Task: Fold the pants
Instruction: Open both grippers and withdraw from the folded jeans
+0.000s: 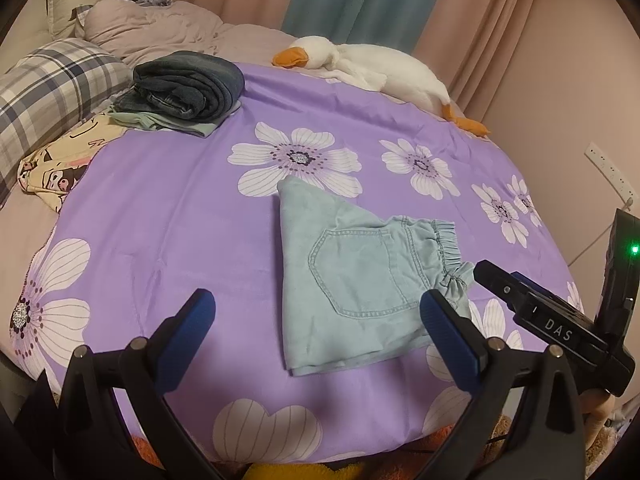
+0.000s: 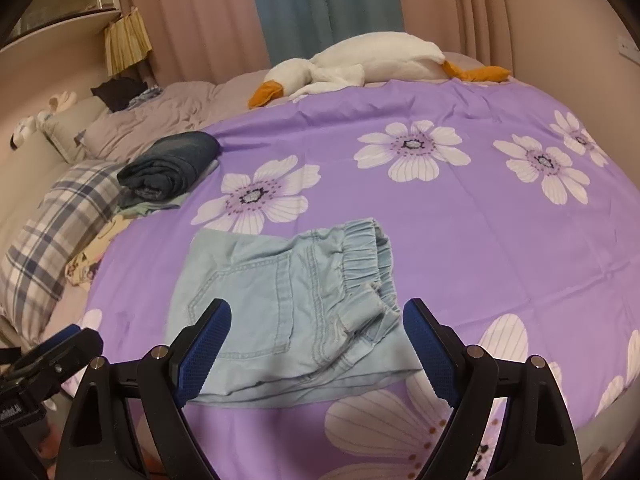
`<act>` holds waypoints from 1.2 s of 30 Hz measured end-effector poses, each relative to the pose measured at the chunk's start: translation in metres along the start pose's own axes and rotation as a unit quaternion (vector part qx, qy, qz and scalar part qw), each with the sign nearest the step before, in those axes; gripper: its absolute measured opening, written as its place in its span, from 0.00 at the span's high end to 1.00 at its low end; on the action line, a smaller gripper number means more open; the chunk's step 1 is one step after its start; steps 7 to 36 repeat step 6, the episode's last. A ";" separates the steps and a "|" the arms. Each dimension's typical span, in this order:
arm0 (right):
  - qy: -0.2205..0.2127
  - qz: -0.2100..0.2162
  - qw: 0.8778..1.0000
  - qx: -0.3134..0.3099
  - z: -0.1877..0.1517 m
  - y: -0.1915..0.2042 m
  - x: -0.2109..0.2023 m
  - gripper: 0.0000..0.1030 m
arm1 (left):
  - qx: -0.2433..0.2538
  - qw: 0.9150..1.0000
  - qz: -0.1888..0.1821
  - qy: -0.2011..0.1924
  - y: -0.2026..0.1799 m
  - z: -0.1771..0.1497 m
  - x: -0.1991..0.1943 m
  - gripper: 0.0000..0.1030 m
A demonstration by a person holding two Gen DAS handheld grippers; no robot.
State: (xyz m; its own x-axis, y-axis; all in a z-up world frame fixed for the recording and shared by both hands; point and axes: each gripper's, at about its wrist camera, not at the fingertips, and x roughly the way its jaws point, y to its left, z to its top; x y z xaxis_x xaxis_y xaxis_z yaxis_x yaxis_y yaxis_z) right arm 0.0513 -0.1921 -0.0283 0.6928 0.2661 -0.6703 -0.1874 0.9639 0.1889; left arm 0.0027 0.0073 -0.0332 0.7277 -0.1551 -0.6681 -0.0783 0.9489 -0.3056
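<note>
**Two open grippers over folded light-blue shorts**

Two views show the same bed. From the left wrist, the left gripper (image 1: 316,312) stands with its blue-padded fingers (image 1: 188,336) wide apart and nothing between them, held above the purple flowered bedspread (image 1: 168,208). The folded pale denim pants (image 1: 360,280) lie flat on the spread, back pocket up, elastic waistband toward the right gripper (image 1: 496,280), whose black body enters from the right edge. A stack of folded dark jeans (image 1: 188,88) sits further off to the left, and a white plush goose (image 1: 368,64) lies along the far edge.

From the right wrist, the right gripper (image 2: 316,336) is likewise spread wide and empty, apart from the cloth. The pants (image 2: 280,304) lie just ahead of its fingers, waistband up and right. The jeans stack (image 2: 172,164) and goose (image 2: 360,64) lie beyond.
</note>
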 end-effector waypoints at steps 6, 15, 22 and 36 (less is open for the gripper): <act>0.002 0.000 1.000 -0.002 -0.004 0.002 0.000 0.15 | 0.001 1.000 0.000 -0.002 0.000 -0.002 -0.002 0.01; 0.002 0.000 1.000 -0.002 -0.004 0.002 0.000 0.15 | 0.001 1.000 0.000 -0.002 0.000 -0.002 -0.002 0.01; 0.002 0.000 1.000 -0.002 -0.004 0.002 0.000 0.15 | 0.001 1.000 0.000 -0.002 0.000 -0.002 -0.002 0.01; 0.002 0.000 1.000 -0.002 -0.004 0.002 0.000 0.15 | 0.001 1.000 0.000 -0.002 0.000 -0.002 -0.002 0.01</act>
